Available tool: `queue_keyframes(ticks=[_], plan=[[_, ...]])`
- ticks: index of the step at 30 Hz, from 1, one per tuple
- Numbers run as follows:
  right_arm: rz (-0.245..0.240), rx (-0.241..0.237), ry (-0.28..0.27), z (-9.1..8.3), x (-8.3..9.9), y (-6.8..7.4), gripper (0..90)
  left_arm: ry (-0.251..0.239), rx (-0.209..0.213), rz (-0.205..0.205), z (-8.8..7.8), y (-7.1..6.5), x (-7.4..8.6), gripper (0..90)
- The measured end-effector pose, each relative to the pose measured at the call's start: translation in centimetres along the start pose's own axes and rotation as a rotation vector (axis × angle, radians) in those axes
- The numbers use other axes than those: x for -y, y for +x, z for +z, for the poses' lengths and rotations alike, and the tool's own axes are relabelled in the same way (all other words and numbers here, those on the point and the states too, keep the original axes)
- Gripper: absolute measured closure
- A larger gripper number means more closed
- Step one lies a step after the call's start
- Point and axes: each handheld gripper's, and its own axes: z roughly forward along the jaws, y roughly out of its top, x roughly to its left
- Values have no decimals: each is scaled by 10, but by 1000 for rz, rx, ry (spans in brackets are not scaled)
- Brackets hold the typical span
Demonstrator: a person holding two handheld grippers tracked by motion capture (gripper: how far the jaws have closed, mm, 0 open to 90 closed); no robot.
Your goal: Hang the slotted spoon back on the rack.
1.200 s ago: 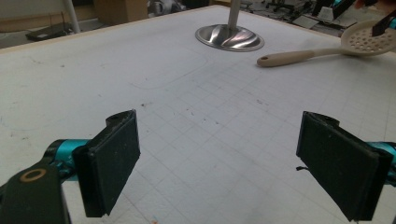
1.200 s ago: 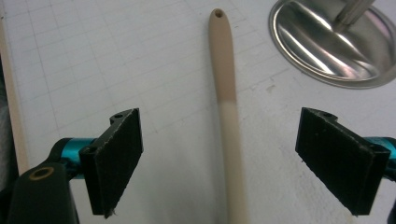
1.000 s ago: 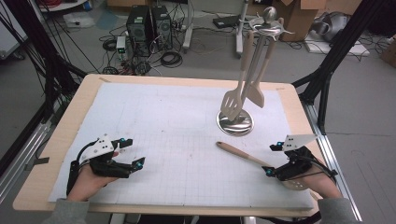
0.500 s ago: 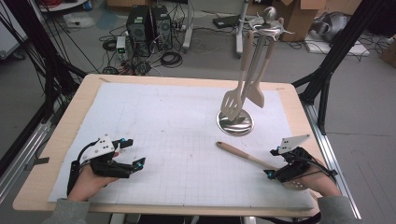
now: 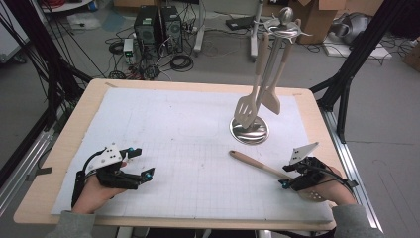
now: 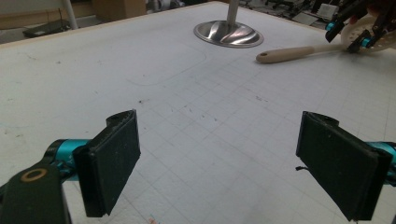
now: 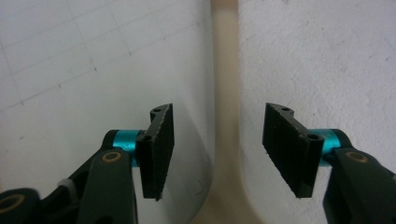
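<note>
spoon: pale wood handle, smooth, matt
stand base: shiny metal
mat: white paper, matt
pads: black, rough

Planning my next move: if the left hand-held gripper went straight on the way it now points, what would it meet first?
Probably nothing at first: the left hand-held gripper, jaws wide open, looks across bare white mat. Farther along, the steel stand base and the wooden utensil's handle lie roughly ahead; depth is hard to judge.
</note>
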Motion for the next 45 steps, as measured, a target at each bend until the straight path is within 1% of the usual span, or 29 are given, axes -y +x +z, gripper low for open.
queue_keyframes(ticks=[1,6,9,13,14,16,19,20,22,24,28,30,35,39,45], plan=[[2,-4,7,1,0,0,454,0,0,0,0,0,0,139],[5,10,58,5,-2,-1,536,-3,-1,-1,-1,0,0,140],[0,27,78,5,-2,0,619,-6,-2,-5,-1,0,0,139],[4,19,88,5,-2,1,754,-4,-2,-5,-1,0,0,140],[4,32,90,4,-2,1,771,-3,-1,-3,-1,0,0,140],[6,35,89,4,-2,2,775,-3,-1,-1,-1,0,-1,140],[-7,42,92,4,-2,3,779,-6,-2,-1,-2,0,-1,140],[4,41,91,4,-2,3,779,-5,-2,-1,-2,0,-1,140],[18,43,82,4,-1,3,779,-3,-6,-4,-1,0,-1,140],[19,39,65,3,1,2,780,-2,-7,-4,-1,0,0,141],[35,46,35,0,5,1,780,-4,-7,-3,-1,0,-1,140],[30,52,28,-1,6,1,780,-7,-7,-3,-2,0,-1,140],[20,42,-15,-6,6,2,780,-11,-8,-3,-2,0,-1,140],[36,23,-54,-10,7,1,781,-14,-8,-3,-3,0,-2,141],[41,7,-120,-20,10,-1,781,-14,-12,-2,-2,0,-1,140]])
